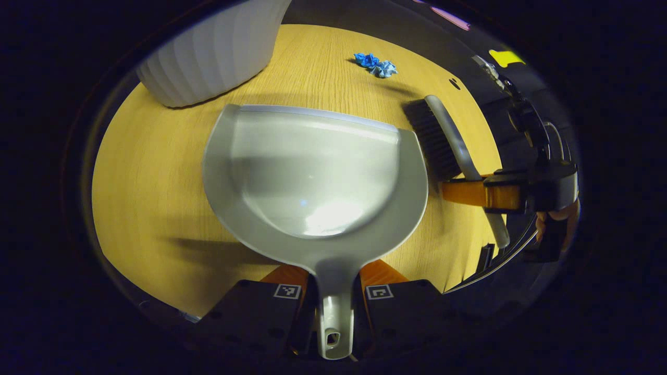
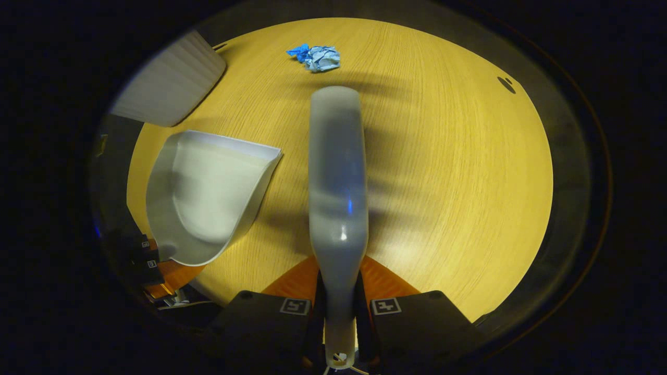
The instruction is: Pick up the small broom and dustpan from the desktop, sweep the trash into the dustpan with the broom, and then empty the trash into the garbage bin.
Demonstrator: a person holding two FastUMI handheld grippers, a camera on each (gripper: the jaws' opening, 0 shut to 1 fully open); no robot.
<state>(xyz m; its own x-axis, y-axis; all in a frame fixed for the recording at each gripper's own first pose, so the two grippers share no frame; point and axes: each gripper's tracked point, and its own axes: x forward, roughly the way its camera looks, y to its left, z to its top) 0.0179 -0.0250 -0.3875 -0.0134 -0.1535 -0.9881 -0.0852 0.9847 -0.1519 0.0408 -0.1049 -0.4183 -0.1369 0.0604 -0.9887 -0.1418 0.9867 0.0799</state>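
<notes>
A: Left gripper view?
B: The left gripper (image 1: 333, 297) is clamped on the grey plastic dustpan's (image 1: 312, 177) handle; crumpled blue paper trash (image 1: 376, 63) lies far right on the wooden desktop (image 1: 146, 198).

A: Right gripper view?
B: The right gripper (image 2: 338, 307) grips the grey-handled small broom (image 2: 337, 172), apparently raised; the trash lies beyond its tip.

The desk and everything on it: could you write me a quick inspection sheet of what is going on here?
Surface: round wooden desk, lit, with shadows.
Job's things: grey dustpan held by its handle over the desk; small broom held by its handle; crumpled blue trash lying unswept farther along the desk; white ribbed garbage bin standing at the desk's far edge.
Clutter: nothing seen.
Grippers: left tool shut on the dustpan handle; right tool shut on the broom handle.
Cables: dark cables trail by the right tool in the left gripper view.
Surroundings: dark booth.
</notes>
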